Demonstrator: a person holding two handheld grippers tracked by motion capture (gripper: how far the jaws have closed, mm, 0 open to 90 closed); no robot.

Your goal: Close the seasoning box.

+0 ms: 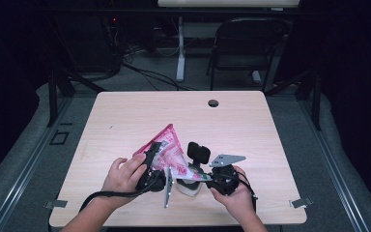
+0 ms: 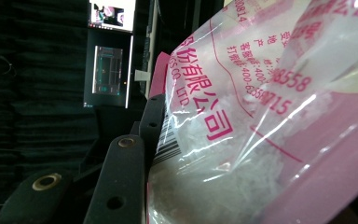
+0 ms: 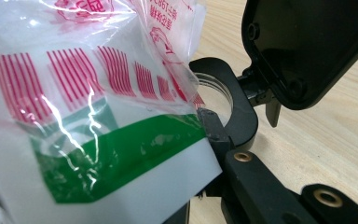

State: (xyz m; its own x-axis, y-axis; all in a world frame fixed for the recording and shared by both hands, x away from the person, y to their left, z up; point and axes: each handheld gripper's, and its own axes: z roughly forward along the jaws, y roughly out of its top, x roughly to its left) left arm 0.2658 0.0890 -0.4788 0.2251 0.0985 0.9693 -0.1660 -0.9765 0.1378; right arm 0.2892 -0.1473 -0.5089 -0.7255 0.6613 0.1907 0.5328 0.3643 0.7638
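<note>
Pouring: both grippers are tipping the bag [image 1: 166,147] at the table's near middle.
Left gripper [image 1: 150,166]: clamping the bag's body.
Right gripper [image 1: 204,177]: pinching its lower corner.
Jar [image 3: 214,95]: sitting open under the corner.
Next: likely needing more tilt, mouth aimed into jar.

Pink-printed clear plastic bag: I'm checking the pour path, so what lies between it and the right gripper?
The black-lidded clear jar, lid flipped open, in the high view, bag above, right gripper beside.

A dark room: grey floor, a black folding chair [image 1: 245,46] behind the pale wooden table [image 1: 125,116].
</note>
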